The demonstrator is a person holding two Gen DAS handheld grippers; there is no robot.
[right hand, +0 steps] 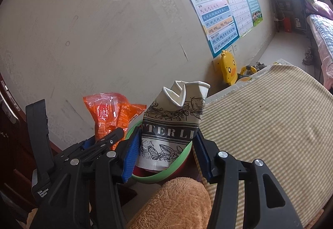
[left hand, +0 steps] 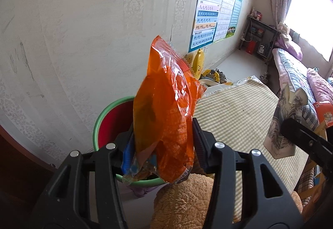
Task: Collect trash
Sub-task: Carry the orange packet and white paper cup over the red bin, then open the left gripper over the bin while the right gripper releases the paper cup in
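Left claw: your left gripper (left hand: 164,141) is closed about halfway on the orange snack bag (left hand: 164,108). Both pads press the lower part of the bag, and the bag stands up tall out of the jaws.

Right claw: your right gripper (right hand: 166,149) is also closed about halfway, on the crushed paper cup (right hand: 172,124). The blue pads (right hand: 131,156) squeeze its sides, and the cup's rim is folded in at the top.

Snack bag, place: in the left wrist view it covers part of the bin (left hand: 100,124) and hangs in front of it. Whether it is exactly above the opening, you cannot tell.

Paper cup, place: in the right wrist view its lower end is in front of the bin's green rim (right hand: 179,164), near the opening. It seems not to touch the rim, but this is not sure.

Bin: green rim, red inside, standing by the wall (left hand: 83,31) and just beside the table edge.

Table: the striped cloth (right hand: 270,124) covers it, to the right of the bin.

Below the claws: a brown plush thing (right hand: 179,204) lies under both grippers.

Further out: charts (right hand: 218,12) hang on the wall, and a yellow duck toy (right hand: 229,68) stands under them.
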